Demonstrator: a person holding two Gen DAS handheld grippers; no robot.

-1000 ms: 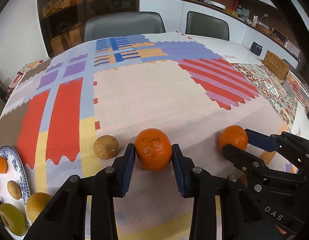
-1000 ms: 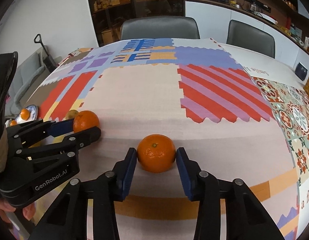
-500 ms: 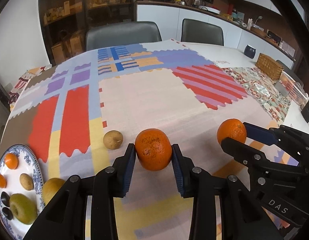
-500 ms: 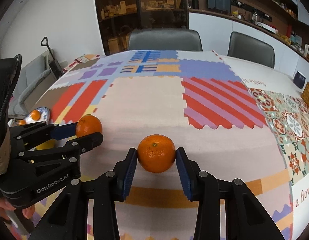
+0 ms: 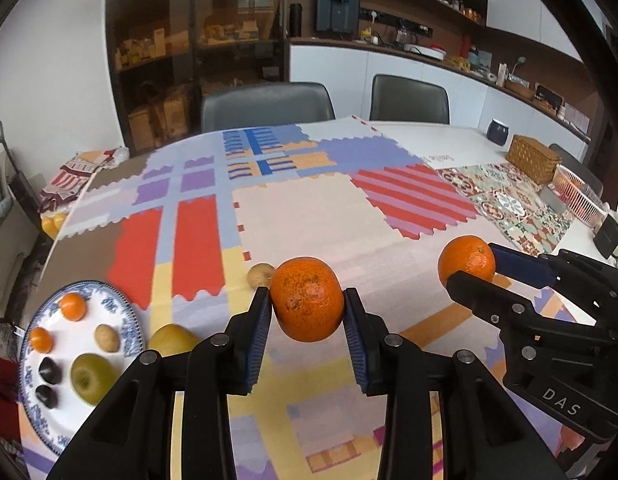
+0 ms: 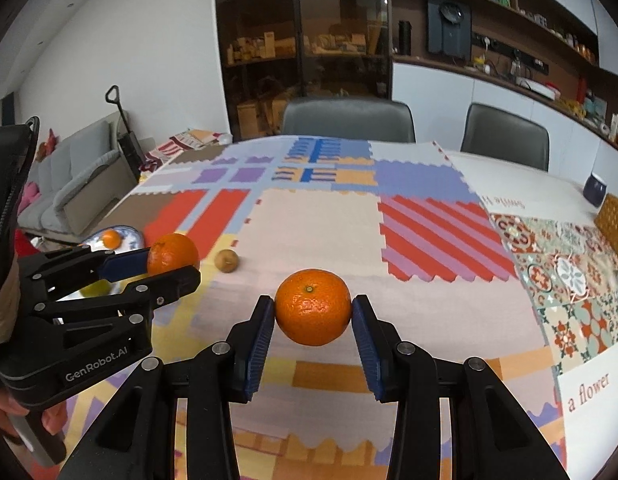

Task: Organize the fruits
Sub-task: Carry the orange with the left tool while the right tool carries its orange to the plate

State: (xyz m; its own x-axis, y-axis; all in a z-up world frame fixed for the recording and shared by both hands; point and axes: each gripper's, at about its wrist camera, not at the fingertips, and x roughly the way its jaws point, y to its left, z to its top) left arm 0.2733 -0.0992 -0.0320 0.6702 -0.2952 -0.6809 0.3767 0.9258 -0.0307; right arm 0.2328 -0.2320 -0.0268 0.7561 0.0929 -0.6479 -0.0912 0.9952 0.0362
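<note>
In the left wrist view, our left tongs (image 5: 307,314) grip a speckled orange (image 5: 307,299) above the patchwork table (image 5: 309,216). A blue-patterned plate (image 5: 127,318) of small fruit sits at left.

In the right wrist view, our right tongs (image 6: 313,320) clamp a second orange (image 6: 313,306), lifted over the cloth. A small brown fruit (image 6: 226,260) lies on the table beyond.

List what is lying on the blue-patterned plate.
On the plate: two small oranges, a brown kiwi-like fruit, a green apple and two dark pieces. The left gripper body hides the plate's near right edge.
</note>
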